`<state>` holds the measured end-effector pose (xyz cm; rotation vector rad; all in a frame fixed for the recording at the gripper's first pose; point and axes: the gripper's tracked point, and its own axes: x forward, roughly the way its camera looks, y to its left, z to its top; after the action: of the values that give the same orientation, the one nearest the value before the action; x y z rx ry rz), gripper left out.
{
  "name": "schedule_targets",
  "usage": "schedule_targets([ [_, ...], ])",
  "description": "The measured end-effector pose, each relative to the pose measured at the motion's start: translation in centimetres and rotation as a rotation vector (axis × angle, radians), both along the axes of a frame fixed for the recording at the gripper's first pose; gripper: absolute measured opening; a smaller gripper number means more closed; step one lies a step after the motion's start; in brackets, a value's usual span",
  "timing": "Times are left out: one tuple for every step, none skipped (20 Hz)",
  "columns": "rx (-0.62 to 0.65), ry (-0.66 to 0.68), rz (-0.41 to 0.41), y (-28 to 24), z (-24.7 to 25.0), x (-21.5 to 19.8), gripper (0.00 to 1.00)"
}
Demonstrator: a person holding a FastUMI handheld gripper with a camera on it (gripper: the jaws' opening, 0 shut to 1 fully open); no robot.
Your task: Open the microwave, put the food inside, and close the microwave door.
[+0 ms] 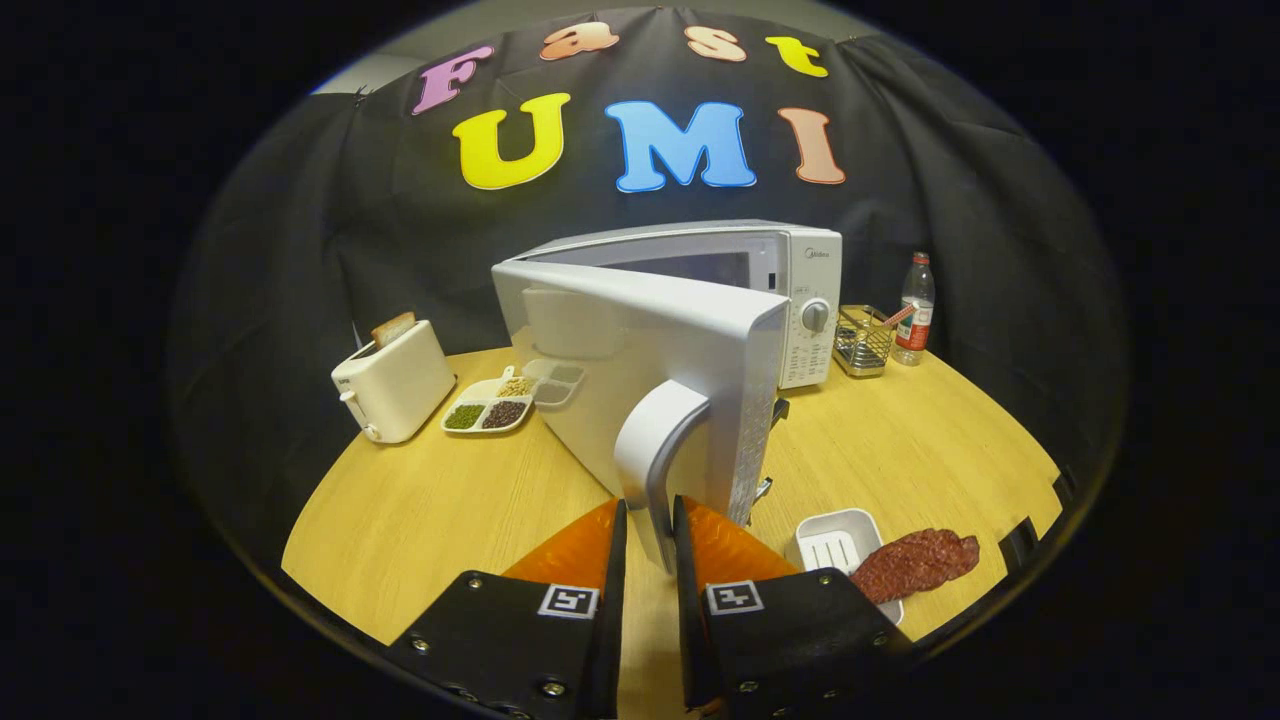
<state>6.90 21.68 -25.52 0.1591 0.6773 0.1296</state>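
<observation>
Small logo on microwave (810, 290) panel, too tiny to read

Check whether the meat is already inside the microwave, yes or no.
No: the meat lies on the table by the white tray, outside the microwave, while the gripper clamps the door handle.

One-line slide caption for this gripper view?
Gripper clamps the microwave door handle, door swung half open; meat slice waits on table.
</observation>
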Motion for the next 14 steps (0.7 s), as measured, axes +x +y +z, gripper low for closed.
schedule_targets([
  [-0.001, -0.001, 0.008, 0.7, 0.1, -0.5, 0.25],
  [-0.003, -0.003, 0.018, 1.5, 0.3, -1.0, 0.25],
  [-0.003, -0.003, 0.026, 2.2, 0.4, -1.5, 0.25],
  [0.000, -0.004, 0.034, 2.8, 0.5, -2.0, 0.25],
  [0.006, -0.005, 0.043, 3.8, 0.6, -2.7, 0.25],
  [0.010, -0.004, 0.053, 4.5, 0.7, -3.2, 0.25],
  [0.013, -0.004, 0.064, 5.3, 0.7, -3.7, 0.25],
  [0.014, -0.004, 0.074, 6.1, 0.8, -4.2, 0.25],
  [0.014, -0.007, 0.089, 6.9, 0.9, -4.7, 0.25],
  [0.016, -0.009, 0.105, 7.7, 1.0, -5.1, 0.25],
  [0.020, -0.013, 0.124, 8.6, 1.0, -5.5, 0.25],
  [0.026, -0.018, 0.146, 9.4, 1.2, -5.8, 0.25],
  [0.034, -0.023, 0.172, 10.4, 1.3, -6.1, 0.25],
  [0.040, -0.026, 0.194, 11.1, 1.3, -6.3, 0.25],
])
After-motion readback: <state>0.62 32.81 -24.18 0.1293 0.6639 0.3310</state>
